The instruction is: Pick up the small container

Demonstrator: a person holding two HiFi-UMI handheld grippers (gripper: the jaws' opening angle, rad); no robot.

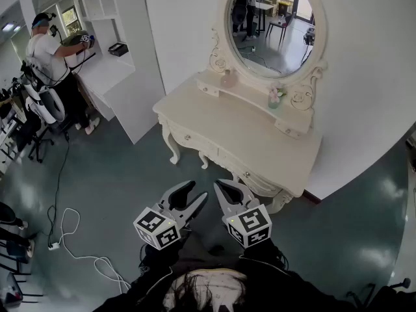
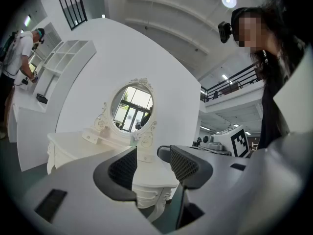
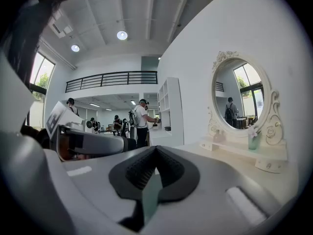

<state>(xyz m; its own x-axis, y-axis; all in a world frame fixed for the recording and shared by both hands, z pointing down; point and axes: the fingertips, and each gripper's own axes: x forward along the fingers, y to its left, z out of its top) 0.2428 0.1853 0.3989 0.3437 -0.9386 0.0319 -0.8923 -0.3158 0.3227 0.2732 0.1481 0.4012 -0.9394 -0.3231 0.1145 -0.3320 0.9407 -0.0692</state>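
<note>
A cream dressing table (image 1: pixel 214 125) with an oval mirror (image 1: pixel 276 25) stands ahead against the white wall. On its raised shelf sit a small pinkish container (image 1: pixel 228 78) (image 3: pixel 218 137) and a green glass with flowers (image 1: pixel 275 98) (image 3: pixel 253 140). Both grippers hang in the air well short of the table, over the green floor. My left gripper (image 1: pixel 197 192) (image 2: pixel 146 165) is open, and only the table shows through the gap between its pads. My right gripper (image 1: pixel 222 186) (image 3: pixel 155 150) is shut with nothing in it.
A person (image 1: pixel 49 57) works at a white shelving unit (image 1: pixel 107 51) at the far left. A white cable (image 1: pixel 71 242) trails over the floor at lower left, near a chair (image 1: pixel 39 103). In the left gripper view the right gripper's marker cube (image 2: pixel 238 141) shows beside me.
</note>
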